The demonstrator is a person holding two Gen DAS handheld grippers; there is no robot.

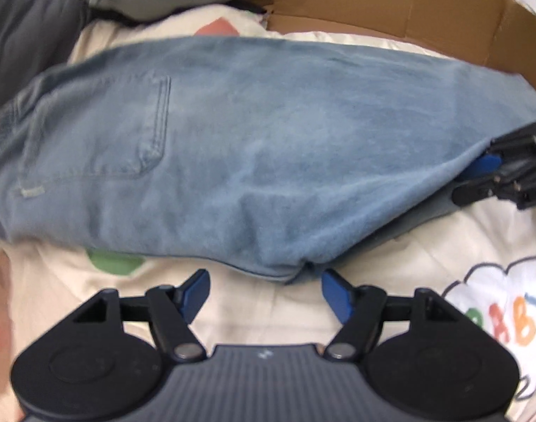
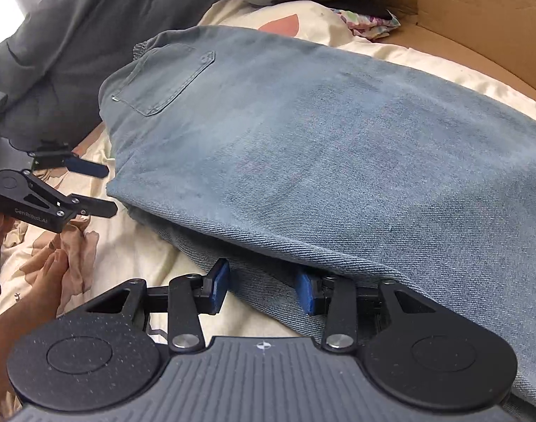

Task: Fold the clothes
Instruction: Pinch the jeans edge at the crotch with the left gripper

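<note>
Folding the jeans (image 1: 253, 147) on the bed sheet (image 1: 426, 263) wants both edges lifted together. Left wrist view: left gripper (image 1: 266, 293) gapes wide, empty, just short of the jeans' near hem. Right wrist view alone shows the right gripper (image 2: 262, 290) half-spread around the denim edge, grip uncertain.

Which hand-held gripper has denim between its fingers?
The right hand-held gripper, at the jeans' near edge. The left hand-held gripper is open over bedding.

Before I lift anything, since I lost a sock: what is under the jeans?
The jeans lie on a cream printed sheet. In the right wrist view a lower denim layer shows beneath the top fold. Anything further under is covered.
</note>
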